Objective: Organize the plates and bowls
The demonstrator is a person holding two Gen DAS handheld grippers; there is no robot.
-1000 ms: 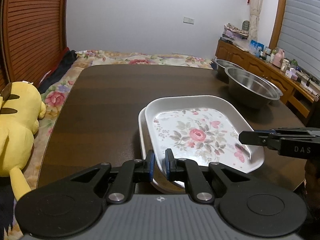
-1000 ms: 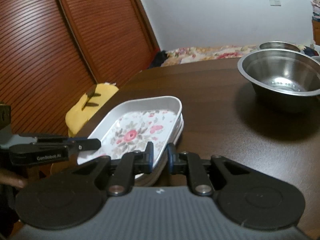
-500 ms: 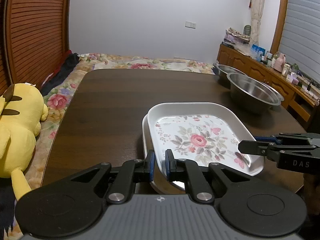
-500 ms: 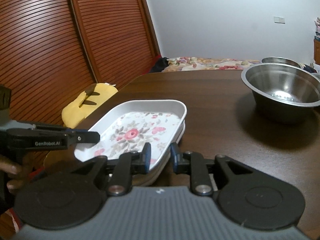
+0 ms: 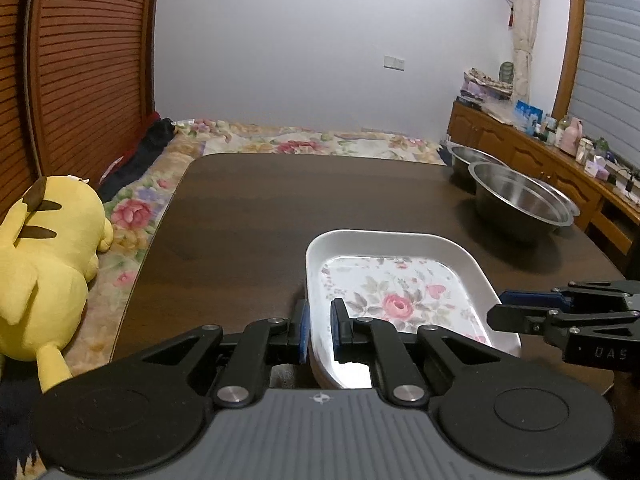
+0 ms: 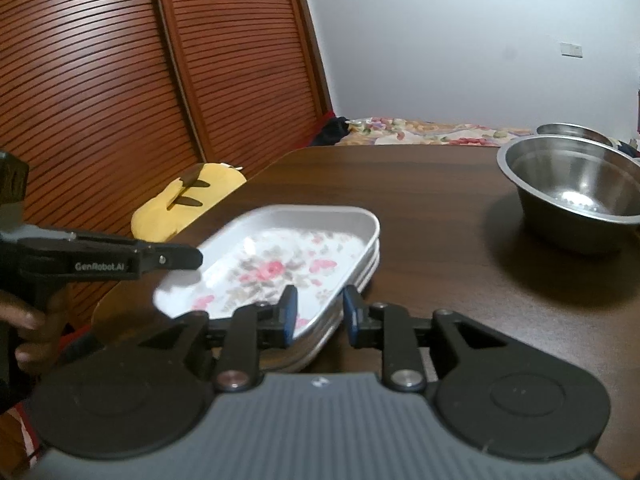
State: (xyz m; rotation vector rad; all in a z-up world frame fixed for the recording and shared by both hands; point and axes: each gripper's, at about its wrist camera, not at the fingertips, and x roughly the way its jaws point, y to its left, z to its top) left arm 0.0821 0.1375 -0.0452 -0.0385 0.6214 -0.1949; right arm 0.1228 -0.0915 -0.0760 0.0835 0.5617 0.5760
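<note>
A white rectangular plate with a rose pattern (image 5: 394, 292) lies on top of a stack of like plates (image 6: 360, 276) at the near edge of the dark wooden table (image 5: 280, 208). My left gripper (image 5: 320, 330) is shut on the top plate's near rim. My right gripper (image 6: 318, 312) is open, its jaws astride the plate's rim (image 6: 320, 308) without pinching it. Each gripper shows in the other's view: the right (image 5: 496, 310) and the left (image 6: 198, 258). Two nested steel bowls (image 5: 520, 200) stand at the table's far right, with a third steel bowl (image 5: 466, 160) behind them.
A yellow plush toy (image 5: 40, 264) lies on the floral bedding (image 5: 132, 216) left of the table. Wooden louvred doors (image 6: 120, 92) stand on the left. A wooden cabinet (image 5: 560, 176) with small items runs along the right wall.
My right gripper has opened from the plate's rim. Both cameras have pulled back and risen a little. The top plate now sits squarer on the stack.
</note>
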